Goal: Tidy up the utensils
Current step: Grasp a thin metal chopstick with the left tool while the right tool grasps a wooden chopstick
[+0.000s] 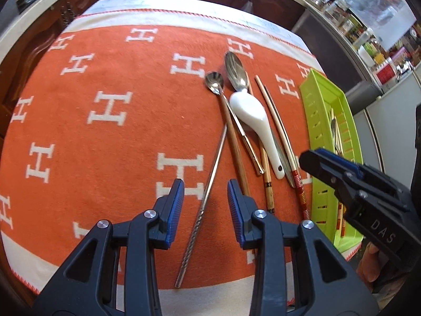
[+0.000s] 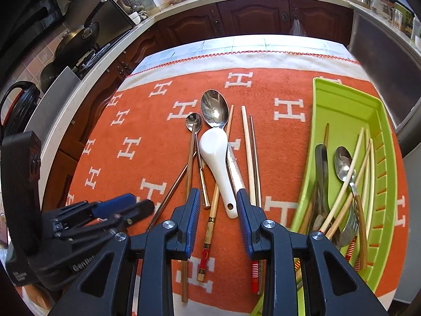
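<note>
Dark wooden cabinets and a cluttered counter ring the far side, and below me lies an orange cloth patterned with white H letters. On it, right of centre, I see a loose cluster of utensils: a white ceramic spoon lying over a large steel spoon, a small long-handled spoon just left of it, a twisted metal chopstick slanting toward the near edge, and wooden chopsticks fanned to the right. At the right edge sits a green tray that already holds a spoon, pale chopsticks and some darker pieces I cannot make out.

My left gripper hangs over the near end of the cluster with its jaws partly apart and nothing clamped; the twisted metal chopstick runs up through the gap between the blue pads without touching either. My right gripper is also partly apart and holds nothing. From its own camera, the white ceramic spoon's handle and a decorated wooden chopstick lie in the gap between its pads, on the cloth beneath. From the left camera, the right gripper hovers over the near-left rim of the tray.
</note>
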`<state>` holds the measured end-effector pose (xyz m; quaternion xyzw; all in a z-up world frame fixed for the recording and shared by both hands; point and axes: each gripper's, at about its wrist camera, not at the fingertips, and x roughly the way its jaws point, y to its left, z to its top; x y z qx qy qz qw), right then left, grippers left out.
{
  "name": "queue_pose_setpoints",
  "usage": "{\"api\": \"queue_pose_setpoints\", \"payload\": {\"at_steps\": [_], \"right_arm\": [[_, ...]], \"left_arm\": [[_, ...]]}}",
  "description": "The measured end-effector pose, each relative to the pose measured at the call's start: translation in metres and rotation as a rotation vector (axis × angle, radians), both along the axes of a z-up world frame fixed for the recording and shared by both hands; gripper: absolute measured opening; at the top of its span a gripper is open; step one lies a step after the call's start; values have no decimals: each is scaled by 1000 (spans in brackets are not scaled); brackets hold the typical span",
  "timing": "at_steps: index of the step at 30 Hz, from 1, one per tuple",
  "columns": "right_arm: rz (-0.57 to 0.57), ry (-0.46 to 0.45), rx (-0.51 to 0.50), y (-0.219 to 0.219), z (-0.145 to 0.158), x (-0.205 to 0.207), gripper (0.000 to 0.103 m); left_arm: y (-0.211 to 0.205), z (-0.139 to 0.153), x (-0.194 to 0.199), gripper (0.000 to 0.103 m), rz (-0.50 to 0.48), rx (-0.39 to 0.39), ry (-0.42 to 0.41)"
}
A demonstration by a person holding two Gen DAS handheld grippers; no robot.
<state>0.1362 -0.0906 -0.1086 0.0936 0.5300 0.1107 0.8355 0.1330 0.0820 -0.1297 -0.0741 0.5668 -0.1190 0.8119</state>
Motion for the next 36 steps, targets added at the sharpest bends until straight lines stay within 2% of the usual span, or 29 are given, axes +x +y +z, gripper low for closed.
{"api": "queue_pose_setpoints", "payload": {"at_steps": [7,13,14,16,18,21,30,36], "right_arm": [[19,11,15,2,-7,11,28],[68,34,42,17,-15,15,28],[73,37,42,20,-17,15,28],[83,44,42,25,-21,15,28],[92,51,46,28,-24,15,28],[103,61,43,33,-28,14,28],[158,85,23,55,-42,6,28],[200,68,-52,76,-53,-1,28]], "left_arm": [[-8,-18,7,31,-6,47,25],[-14,-19,8,30,-15,96,-17],[-15,-19,7,28,-18,105,-24],[-18,-20,6,19,-34,127,-47],[-17,-20,5,7,-33,123,-49],[-9,-20,5,7,-25,83,-35],[19,-20,-23,5,3,57,-27],[41,-20,-30,5,53,7,-9]]}}
